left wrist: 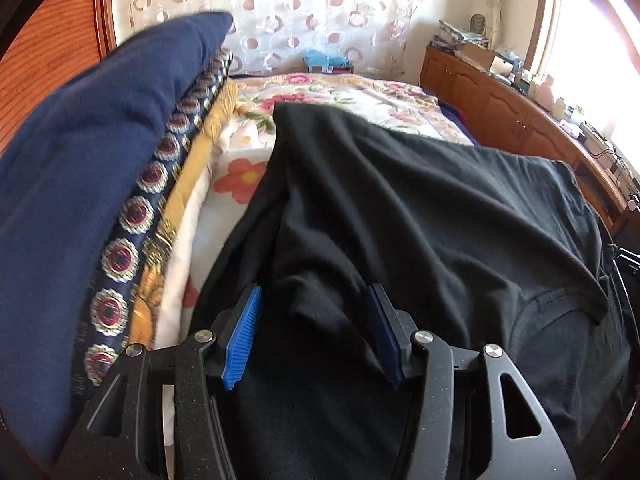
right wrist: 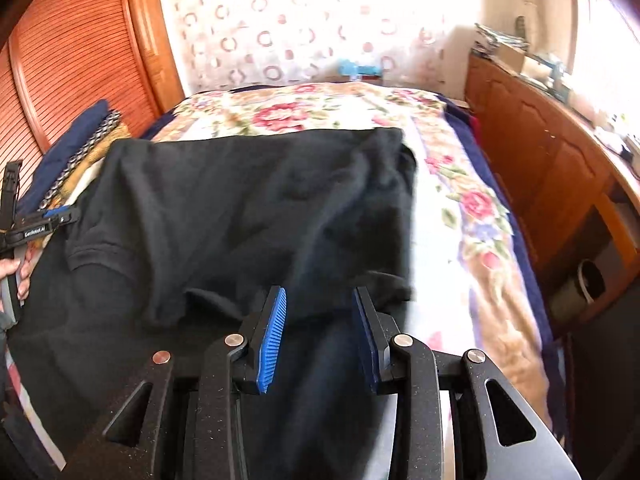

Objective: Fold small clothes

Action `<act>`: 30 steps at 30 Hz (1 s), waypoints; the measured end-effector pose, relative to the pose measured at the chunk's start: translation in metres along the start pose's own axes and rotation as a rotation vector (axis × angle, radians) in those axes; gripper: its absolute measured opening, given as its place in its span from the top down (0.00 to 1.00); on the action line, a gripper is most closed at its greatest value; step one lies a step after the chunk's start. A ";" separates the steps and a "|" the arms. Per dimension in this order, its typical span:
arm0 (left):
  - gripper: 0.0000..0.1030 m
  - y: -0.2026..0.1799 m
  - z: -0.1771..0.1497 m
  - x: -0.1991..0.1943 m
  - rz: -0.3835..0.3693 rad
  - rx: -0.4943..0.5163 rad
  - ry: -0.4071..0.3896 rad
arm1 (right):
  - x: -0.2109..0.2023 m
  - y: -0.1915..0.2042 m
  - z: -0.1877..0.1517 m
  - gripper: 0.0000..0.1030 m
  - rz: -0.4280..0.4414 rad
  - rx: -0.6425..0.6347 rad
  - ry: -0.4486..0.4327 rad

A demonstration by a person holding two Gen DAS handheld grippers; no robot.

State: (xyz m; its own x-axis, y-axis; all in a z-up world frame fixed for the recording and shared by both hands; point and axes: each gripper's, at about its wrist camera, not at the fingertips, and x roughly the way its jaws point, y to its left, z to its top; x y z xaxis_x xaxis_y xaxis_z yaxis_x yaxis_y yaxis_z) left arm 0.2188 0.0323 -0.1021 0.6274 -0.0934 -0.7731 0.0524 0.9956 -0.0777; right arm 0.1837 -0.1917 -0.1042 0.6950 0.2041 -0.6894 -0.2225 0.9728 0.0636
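Soft, limp black cotton T-shirt (right wrist: 248, 200) sprawls across the floral bedspread (right wrist: 460, 208), both left gripper (left wrist: 314, 300) and right gripper (right wrist: 320, 300) part-open above it, holding nothing; best pinched by hem corners.

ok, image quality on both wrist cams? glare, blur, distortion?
Left wrist view: window at the right is blown out; black shirt is mostly sharp but shows little fold detail; fisheye bends the wooden cabinet. Right wrist view: softer overall, with motion smear along the shirt's right edge; the curtain and upper right corner are washed out by backlight.
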 end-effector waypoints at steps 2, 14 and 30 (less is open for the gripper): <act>0.47 0.000 0.000 0.001 0.004 0.005 -0.005 | -0.001 -0.003 0.001 0.66 -0.010 0.012 -0.005; 0.63 -0.002 -0.002 -0.002 0.009 0.007 -0.018 | 0.007 -0.013 0.003 0.66 -0.059 0.061 0.003; 0.92 -0.006 0.000 -0.022 -0.025 0.034 -0.083 | 0.004 -0.011 0.009 0.91 -0.048 0.015 -0.012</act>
State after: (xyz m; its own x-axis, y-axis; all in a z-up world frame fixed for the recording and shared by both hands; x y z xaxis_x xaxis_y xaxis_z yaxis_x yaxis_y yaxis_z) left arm 0.2045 0.0288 -0.0843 0.6876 -0.1188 -0.7164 0.0946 0.9928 -0.0738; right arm 0.1951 -0.2011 -0.1010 0.7130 0.1582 -0.6831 -0.1787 0.9830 0.0412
